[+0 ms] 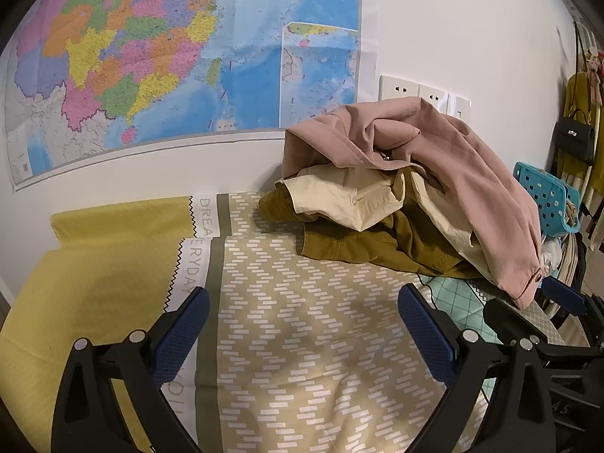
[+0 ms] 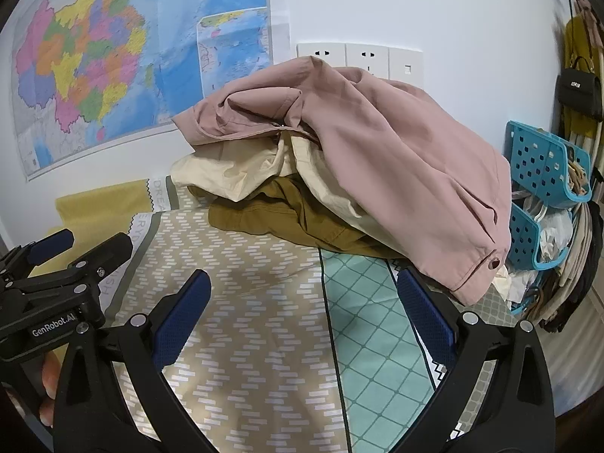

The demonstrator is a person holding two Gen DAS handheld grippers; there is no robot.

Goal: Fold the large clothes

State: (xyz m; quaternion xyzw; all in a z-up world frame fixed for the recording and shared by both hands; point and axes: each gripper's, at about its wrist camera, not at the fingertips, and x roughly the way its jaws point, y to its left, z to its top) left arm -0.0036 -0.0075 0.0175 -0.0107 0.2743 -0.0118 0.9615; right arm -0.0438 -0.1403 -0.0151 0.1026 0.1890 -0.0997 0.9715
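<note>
A heap of clothes lies at the far right of the bed. A dusty pink garment [image 1: 464, 173] [image 2: 381, 158] lies on top, draped over a cream one [image 1: 347, 200] [image 2: 226, 177] and a mustard-brown one [image 1: 362, 245] [image 2: 271, 219]. My left gripper [image 1: 304, 304] hovers open over the patterned bedspread [image 1: 302, 324], short of the heap and holding nothing. My right gripper [image 2: 304, 288] is open too, with nothing between its fingers, just in front of the heap's near edge. The left gripper [image 2: 81, 243] also shows at the left of the right wrist view.
A big coloured map [image 1: 158, 60] and white wall sockets [image 2: 358, 60] are on the wall behind the bed. Blue perforated baskets [image 2: 543, 166], hanging clothes and a black handbag [image 2: 579, 92] crowd the right side. A yellow pillow [image 1: 120, 219] lies at the far left.
</note>
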